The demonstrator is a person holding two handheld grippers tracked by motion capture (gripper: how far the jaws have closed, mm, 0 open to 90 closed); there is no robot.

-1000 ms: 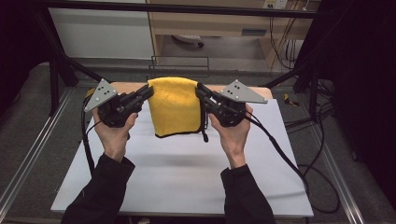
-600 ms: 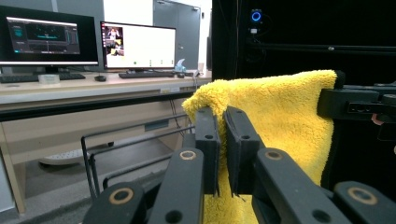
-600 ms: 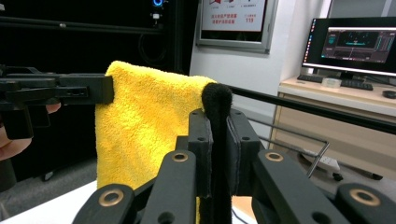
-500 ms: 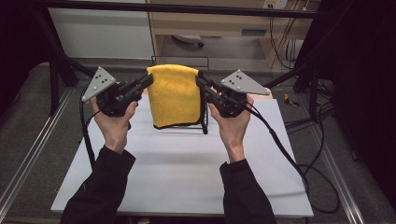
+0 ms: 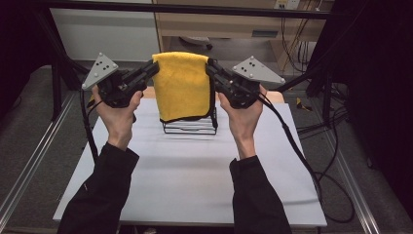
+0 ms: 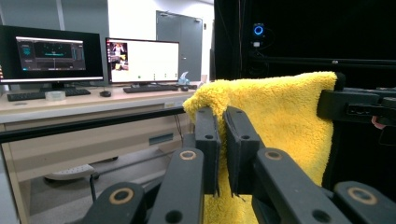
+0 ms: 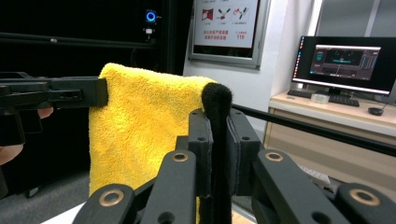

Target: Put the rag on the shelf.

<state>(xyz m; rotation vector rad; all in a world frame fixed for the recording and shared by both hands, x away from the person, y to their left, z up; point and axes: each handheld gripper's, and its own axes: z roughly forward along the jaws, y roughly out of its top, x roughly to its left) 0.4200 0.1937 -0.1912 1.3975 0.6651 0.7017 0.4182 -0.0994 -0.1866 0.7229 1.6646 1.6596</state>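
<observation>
Two tongs, left tongs [image 5: 152, 69], right tongs [image 5: 212, 66], yellow towel [image 5: 182, 85] stretched between

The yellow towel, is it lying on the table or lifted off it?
Lifted: the yellow towel hangs between the left gripper and right gripper, its lower edge above the table.

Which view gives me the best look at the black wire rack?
The high view: the wire rack stands on the white table, right under the hanging yellow towel. The left and right gripper views face the towel's clamped top corners and the room beyond.
</observation>
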